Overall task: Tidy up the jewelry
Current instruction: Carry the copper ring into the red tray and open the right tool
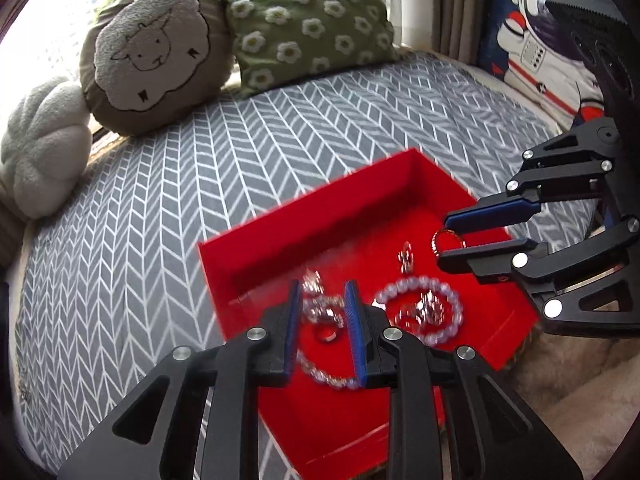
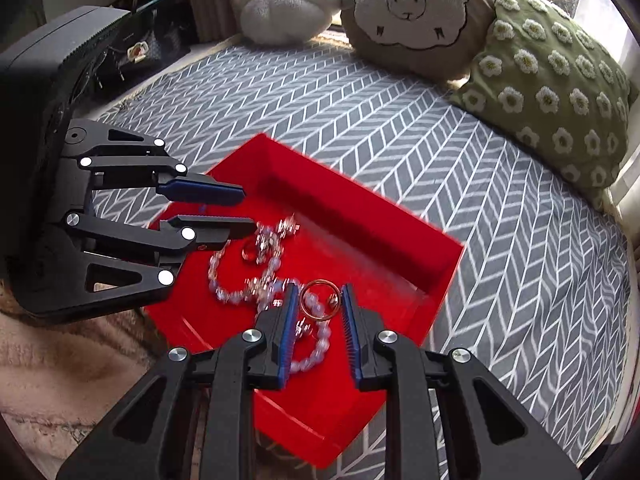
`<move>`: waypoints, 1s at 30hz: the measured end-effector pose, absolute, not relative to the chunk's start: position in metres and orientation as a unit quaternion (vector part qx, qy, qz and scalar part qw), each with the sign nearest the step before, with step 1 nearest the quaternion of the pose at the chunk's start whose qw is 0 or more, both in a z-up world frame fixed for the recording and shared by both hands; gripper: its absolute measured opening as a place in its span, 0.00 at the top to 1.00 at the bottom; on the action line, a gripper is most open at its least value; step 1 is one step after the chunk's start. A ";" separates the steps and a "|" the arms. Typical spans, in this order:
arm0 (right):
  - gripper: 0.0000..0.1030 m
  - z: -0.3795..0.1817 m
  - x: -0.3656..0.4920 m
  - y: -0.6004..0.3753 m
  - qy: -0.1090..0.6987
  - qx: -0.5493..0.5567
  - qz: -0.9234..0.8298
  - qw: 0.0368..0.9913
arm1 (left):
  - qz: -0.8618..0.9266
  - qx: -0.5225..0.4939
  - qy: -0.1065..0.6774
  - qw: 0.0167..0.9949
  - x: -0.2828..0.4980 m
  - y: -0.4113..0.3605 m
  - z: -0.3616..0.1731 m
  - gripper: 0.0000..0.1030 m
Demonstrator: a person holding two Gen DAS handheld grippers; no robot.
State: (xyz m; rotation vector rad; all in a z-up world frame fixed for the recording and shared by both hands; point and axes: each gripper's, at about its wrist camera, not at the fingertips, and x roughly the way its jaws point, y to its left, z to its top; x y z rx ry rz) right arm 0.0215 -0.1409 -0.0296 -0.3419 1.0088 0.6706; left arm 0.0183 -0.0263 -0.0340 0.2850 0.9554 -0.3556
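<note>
Near edge, left wrist view: left tool (image 1: 324, 286) parted about halfway, nothing gripped, poised over a blurred silver cluster (image 1: 325, 313) and a small plain ring (image 1: 326, 335). Just nearer, under the tool body, an arc of a pale bead bracelet (image 1: 328, 378).

Right wrist view: right tool (image 2: 320, 288) parted to roughly the width of a gold hoop (image 2: 320, 281), the hoop sitting between the two pads. Cannot tell whether touching or just clear; grip unconfirmed.

All jewelry inside the red tray (image 1: 320, 216), bunched toward its near and right part: a second bead bracelet (image 1: 458, 308) around more silver pieces, and one silver piece (image 1: 406, 258) farther in. Far-left part of the tray floor bare.

Step in hand, by judgement: singling out one piece per tool, hoop on the right, silver cluster or ring on the left. Task looks early, with nothing sorted apart yet and no separate holder in view.

Next move calls for: closing on the hoop across its width, then a straight lift. On the left, a lower approach and a narrow pinch, taking care not to drag the tangled bracelet along.

Room: tools near each other over the right half of the tray. Raised tray walls on all sides, so up before sideways. Tray near corner apparently overhanging a beige fleece (image 1: 580, 400). Beyond, the grey herringbone bed cover (image 1: 200, 184), bare. At the far edge, sheep cushion (image 1: 152, 52), green flower cushion (image 1: 304, 20) and white cushion (image 1: 44, 144), well apart from the tray.
</note>
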 end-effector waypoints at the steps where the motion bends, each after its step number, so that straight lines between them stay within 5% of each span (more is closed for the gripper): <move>1: 0.79 -0.032 0.021 -0.141 0.475 -0.160 0.314 0.807 | -0.171 0.139 0.461 0.860 0.016 -0.027 -0.038 0.80; 18: 0.79 -0.067 0.020 -0.135 0.520 -0.163 0.317 0.776 | -0.168 0.166 0.490 0.839 0.005 -0.035 -0.066 0.78; 22: 0.78 -0.066 0.019 -0.138 0.524 -0.154 0.321 0.774 | -0.165 0.165 0.485 0.843 0.005 -0.033 -0.065 0.46; 27: 0.77 -0.061 0.017 -0.141 0.515 -0.158 0.314 0.782 | -0.168 0.152 0.472 0.852 0.002 -0.030 -0.054 0.23; 30: 0.51 -0.054 0.015 -0.145 0.501 -0.157 0.307 0.794 | -0.160 0.151 0.462 0.859 0.000 -0.027 -0.048 0.21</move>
